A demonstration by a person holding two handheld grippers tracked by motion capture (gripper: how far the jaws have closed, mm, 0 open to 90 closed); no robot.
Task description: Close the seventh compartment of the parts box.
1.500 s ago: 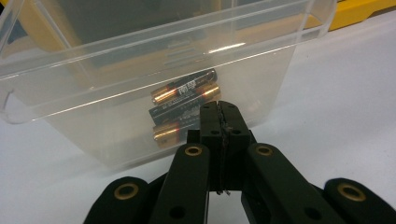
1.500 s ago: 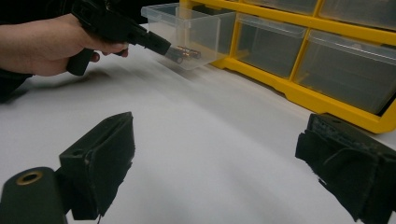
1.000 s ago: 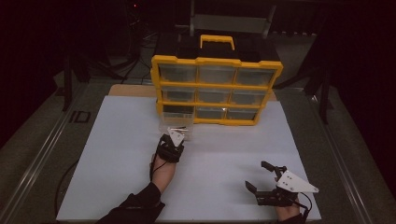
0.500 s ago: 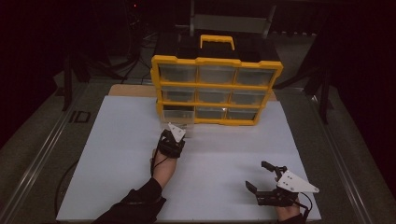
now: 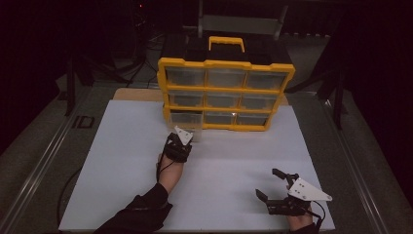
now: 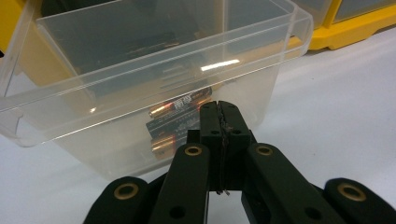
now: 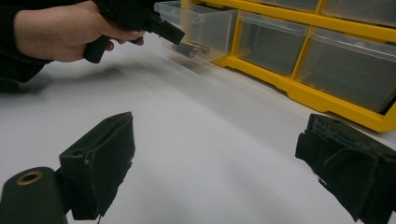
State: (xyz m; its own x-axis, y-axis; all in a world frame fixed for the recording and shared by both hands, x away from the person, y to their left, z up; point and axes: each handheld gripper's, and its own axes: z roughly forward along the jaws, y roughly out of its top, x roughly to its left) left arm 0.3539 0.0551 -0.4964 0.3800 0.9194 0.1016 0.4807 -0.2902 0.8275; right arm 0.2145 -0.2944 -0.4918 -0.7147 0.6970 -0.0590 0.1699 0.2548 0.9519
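A clear plastic drawer (image 6: 116, 70) sticks out of the bottom-left slot of the yellow organiser (image 5: 226, 64). Batteries (image 6: 178, 108) lie on the drawer's floor. My left gripper (image 6: 219, 106) is shut with nothing between its jaws, and its tips sit right at the drawer's front wall. From above, that left gripper (image 5: 181, 140) sits just before the drawer (image 5: 187, 127). My right gripper (image 5: 267, 183) rests open near the board's front right, well apart from the organiser. Its own view shows its jaws (image 7: 215, 154) spread wide over bare white board, with the drawer (image 7: 205, 23) and batteries (image 7: 191, 48) farther off.
The organiser has a yellow handle (image 5: 226, 43) and three rows of clear drawers, the others closed. It stands at the back of a white board (image 5: 122, 161). Metal rails (image 5: 48, 151) run along the table's sides. Dark stands and cables fill the background.
My left gripper has edged a little forward, toward the organiser, staying shut at the drawer's front. The right gripper has not moved.
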